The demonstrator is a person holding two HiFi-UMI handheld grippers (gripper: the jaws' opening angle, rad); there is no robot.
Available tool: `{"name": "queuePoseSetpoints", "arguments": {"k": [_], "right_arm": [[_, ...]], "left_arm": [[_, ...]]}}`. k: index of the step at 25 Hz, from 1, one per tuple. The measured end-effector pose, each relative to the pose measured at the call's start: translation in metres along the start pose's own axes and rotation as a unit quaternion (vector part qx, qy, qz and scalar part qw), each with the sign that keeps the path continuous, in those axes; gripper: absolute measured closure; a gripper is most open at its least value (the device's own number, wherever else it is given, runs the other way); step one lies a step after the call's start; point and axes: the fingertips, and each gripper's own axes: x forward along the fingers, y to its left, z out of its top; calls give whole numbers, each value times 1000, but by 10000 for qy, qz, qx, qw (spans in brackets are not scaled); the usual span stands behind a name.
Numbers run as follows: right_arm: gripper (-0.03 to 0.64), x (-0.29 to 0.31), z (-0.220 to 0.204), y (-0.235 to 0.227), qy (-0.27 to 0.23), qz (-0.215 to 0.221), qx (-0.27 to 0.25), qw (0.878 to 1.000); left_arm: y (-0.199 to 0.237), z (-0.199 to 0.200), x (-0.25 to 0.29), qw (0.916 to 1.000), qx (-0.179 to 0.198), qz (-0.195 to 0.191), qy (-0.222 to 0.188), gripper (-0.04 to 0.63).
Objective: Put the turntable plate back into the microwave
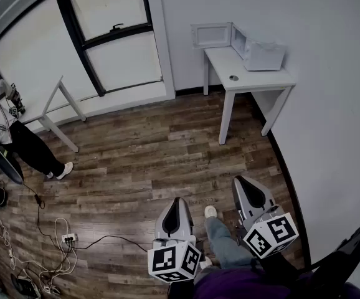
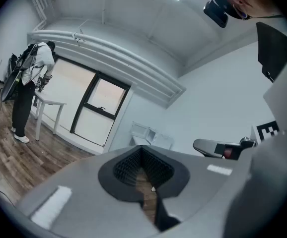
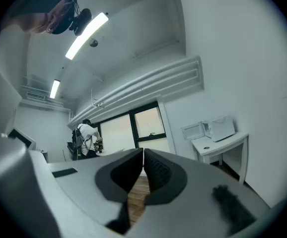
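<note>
Two grippers hang low at the near edge of the head view, both clenched on nothing. The left gripper (image 1: 177,202) has its jaws pressed together, with only floorboards showing past them in its own view; the right gripper (image 1: 240,182) is likewise closed tight and empty, aimed across the room. The person's shoe (image 1: 210,211) shows between them on the wooden floor (image 1: 142,161).

Well ahead, against the far wall, stands a white table (image 1: 255,80); the microwave (image 1: 264,55) sits at its back right corner, its door (image 1: 211,34) swung open to the left. A small round thing (image 1: 233,78) lies on the tabletop just in front of the oven, too small to tell whether it is the plate; both grippers are well apart from it.

At the left another person (image 1: 5,129) stands by a second white table (image 1: 46,108); cables (image 1: 55,242) sprawl over the floor nearby.
</note>
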Motion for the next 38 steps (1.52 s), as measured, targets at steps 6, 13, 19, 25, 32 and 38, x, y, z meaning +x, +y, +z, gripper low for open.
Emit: {"name": "queuePoseSetpoints", "arguments": {"k": [6,13,19,25,32,38], "right_arm": [[604,83,4,-46,13,65,-177,9998],[604,195,40,-104,-46,267,-248,9993],[604,259,64,-146,-115,394,-361,9985],[604,310,51,-170,198,467,-337,9981],[604,387,51,-179,193,568,-346,9976],[604,487,58,-196,140,405,-340,9985]], "left_arm": [[19,24,94,9998,172,-15,-24,591],[19,75,217,9989,414,-118,-191,591],[22,103,289,9981,312,-128,-509,591],[43,103,334,9990,211,35,-381,591],[82,116,403,9993,64,22,-377,591],[124,159,491,9983,192,-294,-455,591]]}}
